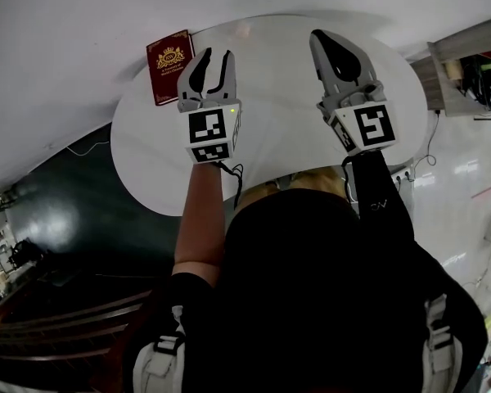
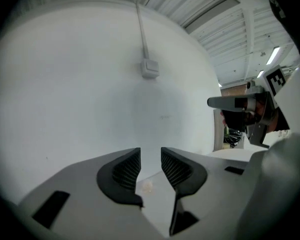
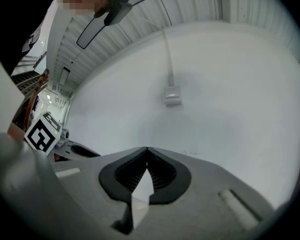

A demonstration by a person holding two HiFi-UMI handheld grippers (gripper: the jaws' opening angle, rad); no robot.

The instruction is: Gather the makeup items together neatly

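Observation:
A flat dark-red case with a gold crest (image 1: 170,65) lies at the far left edge of the round white table (image 1: 270,105). My left gripper (image 1: 213,60) hovers just right of the case; its jaws stand apart with nothing between them. In the left gripper view, this gripper (image 2: 150,156) points at the wall, and a small pale speck (image 2: 146,186) shows on the table below the gap. My right gripper (image 1: 322,38) is over the table's right half, tips touching and empty. The right gripper view shows the same gripper (image 3: 147,151) shut on nothing.
A white wall stands right behind the table, with a cable running down to a small box (image 2: 149,69) (image 3: 172,95). A shelf with dark gear (image 1: 468,70) is at the right. Dark floor (image 1: 57,219) lies left of the table.

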